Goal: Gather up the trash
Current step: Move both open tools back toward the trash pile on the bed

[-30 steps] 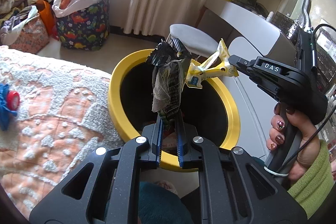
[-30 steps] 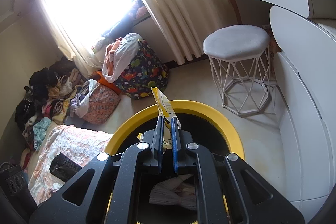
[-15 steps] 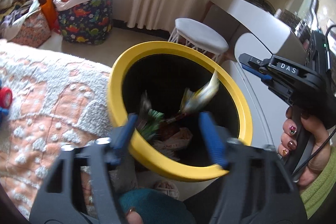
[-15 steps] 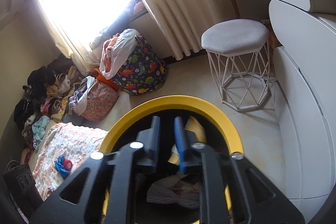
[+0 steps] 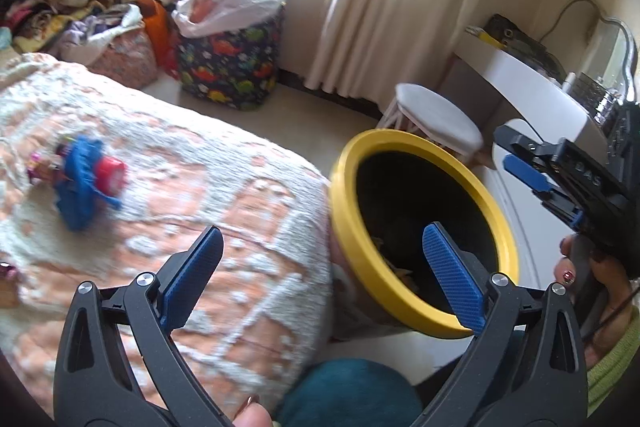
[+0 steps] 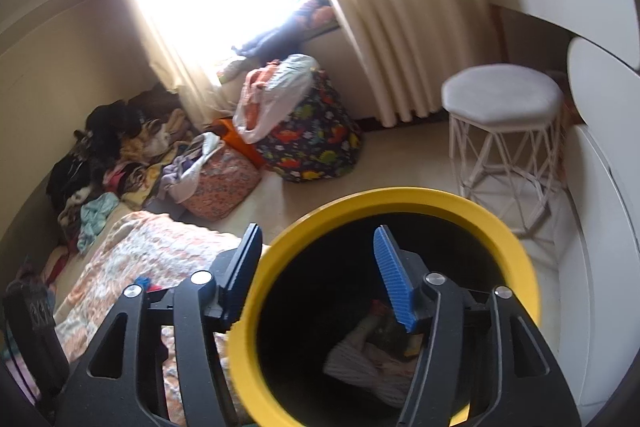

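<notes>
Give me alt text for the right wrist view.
Open, empty tongs hover over a yellow-rimmed black bin with crumpled trash at the bottom. Behind are a white stool, curtains and piled laundry.

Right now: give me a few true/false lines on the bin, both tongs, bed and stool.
1. The left tongs grip a wrapper. False: open, nothing between them.
2. The bin has a yellow rim. True.
3. The bin is empty. False: trash lies at its bottom.
4. A blue toy lies on the bedspread. True.
5. The right tongs are shut. False: open, empty.
6. The stool has a white seat. True.
</notes>
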